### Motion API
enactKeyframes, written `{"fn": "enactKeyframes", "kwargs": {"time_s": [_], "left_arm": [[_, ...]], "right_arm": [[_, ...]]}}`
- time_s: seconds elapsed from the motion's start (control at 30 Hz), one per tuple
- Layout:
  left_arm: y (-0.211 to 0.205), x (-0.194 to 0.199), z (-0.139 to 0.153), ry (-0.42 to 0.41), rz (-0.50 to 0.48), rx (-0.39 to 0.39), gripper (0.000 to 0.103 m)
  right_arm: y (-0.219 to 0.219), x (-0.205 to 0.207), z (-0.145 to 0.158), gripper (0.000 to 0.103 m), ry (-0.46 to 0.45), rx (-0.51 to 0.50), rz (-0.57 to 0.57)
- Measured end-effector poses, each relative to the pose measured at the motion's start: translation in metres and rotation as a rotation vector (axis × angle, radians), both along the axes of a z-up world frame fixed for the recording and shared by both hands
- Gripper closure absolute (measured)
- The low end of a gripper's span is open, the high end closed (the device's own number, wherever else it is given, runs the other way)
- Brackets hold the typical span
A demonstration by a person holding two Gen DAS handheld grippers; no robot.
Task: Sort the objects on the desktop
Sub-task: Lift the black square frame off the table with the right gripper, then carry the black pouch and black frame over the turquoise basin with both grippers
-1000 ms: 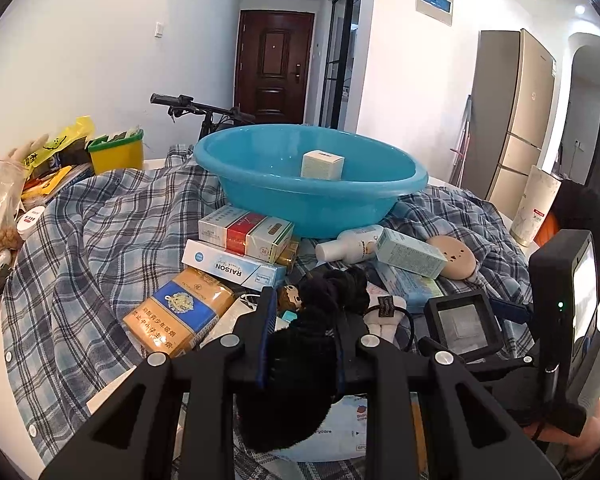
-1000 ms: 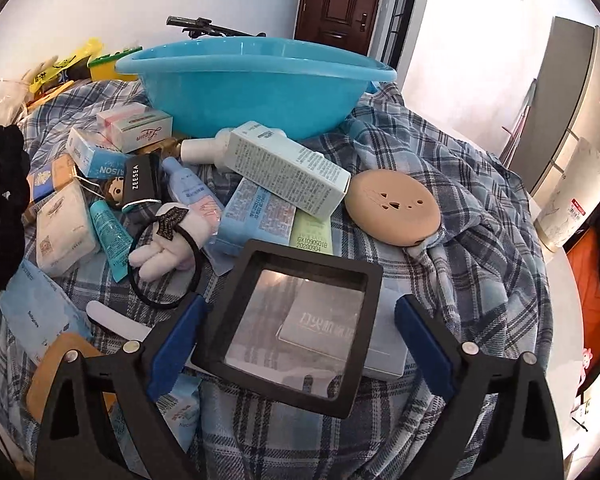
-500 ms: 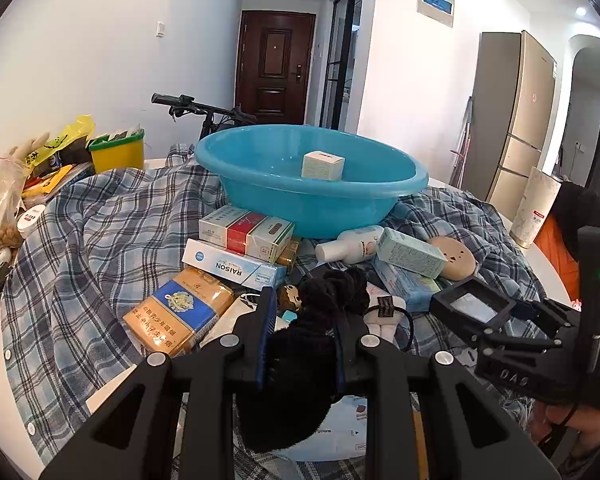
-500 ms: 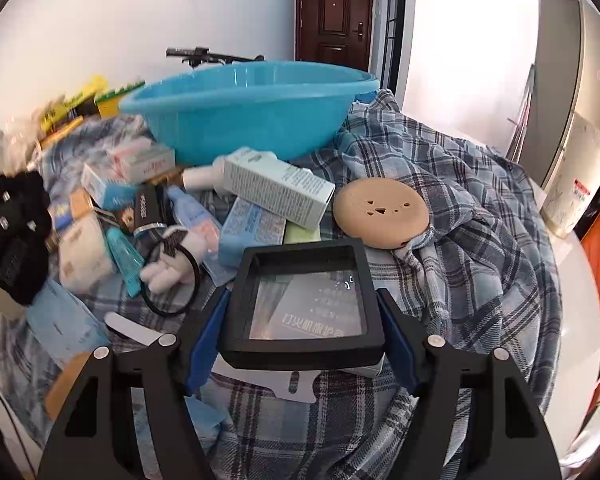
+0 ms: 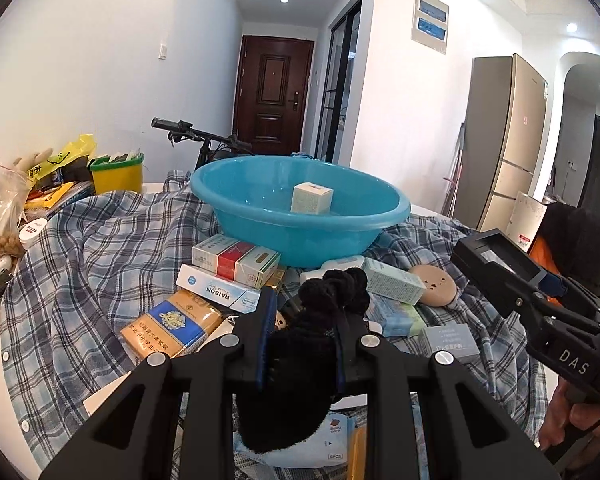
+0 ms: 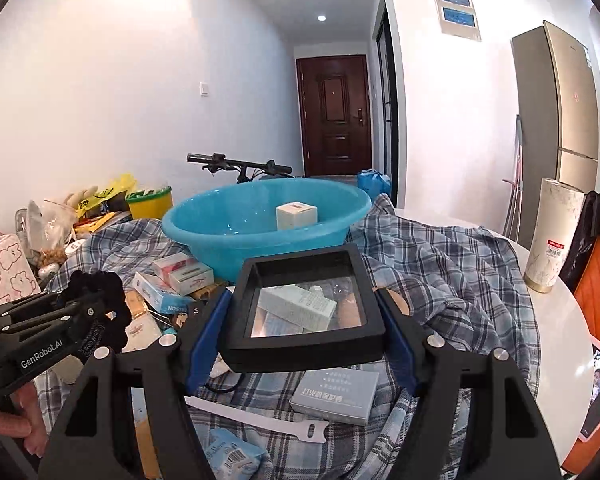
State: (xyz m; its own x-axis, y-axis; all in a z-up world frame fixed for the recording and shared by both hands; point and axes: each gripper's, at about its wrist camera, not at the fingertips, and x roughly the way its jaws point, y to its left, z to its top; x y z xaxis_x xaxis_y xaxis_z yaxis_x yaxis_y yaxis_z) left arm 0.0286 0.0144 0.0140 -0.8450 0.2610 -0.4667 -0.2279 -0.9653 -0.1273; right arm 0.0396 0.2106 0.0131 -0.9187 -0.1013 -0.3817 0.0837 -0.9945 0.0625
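Note:
My left gripper (image 5: 302, 344) is shut on a black fuzzy item (image 5: 300, 360) and holds it above the cluttered plaid cloth; it also shows in the right wrist view (image 6: 100, 312). My right gripper (image 6: 304, 320) is shut on a black clear-windowed frame box (image 6: 306, 316), lifted off the cloth; it also shows in the left wrist view (image 5: 496, 264). A blue basin (image 5: 300, 216) stands at the back with a white box (image 5: 312, 198) in it.
Cigarette packs (image 5: 236, 260), a light green carton (image 5: 392, 280), a tan round puff (image 5: 436, 290) and a grey box (image 6: 336, 394) lie on the cloth (image 5: 100, 248). A yellow bin (image 5: 116, 174) and bags sit far left. A white cylinder (image 6: 552, 236) stands right.
My right gripper closed on the frame box and lifted it up off the cloth, tilting level toward the basin. The left gripper has stayed put with the black item.

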Motion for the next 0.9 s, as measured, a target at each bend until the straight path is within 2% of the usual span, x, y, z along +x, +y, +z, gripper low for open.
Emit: {"fn": "enactKeyframes", "kwargs": {"time_s": [0.1, 0.2, 0.33, 0.43, 0.6, 0.9], "left_arm": [[-0.002, 0.008, 0.007, 0.053, 0.013, 0.015, 0.078], [-0.006, 0.02, 0.015, 0.151, 0.028, 0.044, 0.078], [-0.003, 0.041, 0.028, 0.295, 0.035, 0.02, 0.077], [-0.002, 0.05, 0.035, 0.351, 0.04, 0.025, 0.077], [-0.004, 0.053, 0.04, 0.358, 0.047, 0.02, 0.077], [-0.003, 0.055, 0.04, 0.36, 0.043, 0.014, 0.077]], "right_arm": [[-0.003, 0.009, 0.005, 0.033, 0.051, -0.023, 0.041], [-0.007, 0.023, 0.013, 0.033, 0.143, -0.024, 0.051], [-0.017, 0.043, 0.025, 0.033, 0.281, 0.034, 0.029], [-0.026, 0.051, 0.03, 0.033, 0.33, 0.084, 0.01], [-0.038, 0.053, 0.031, 0.033, 0.344, 0.125, 0.027], [-0.032, 0.053, 0.028, 0.033, 0.347, 0.102, 0.036]]}}
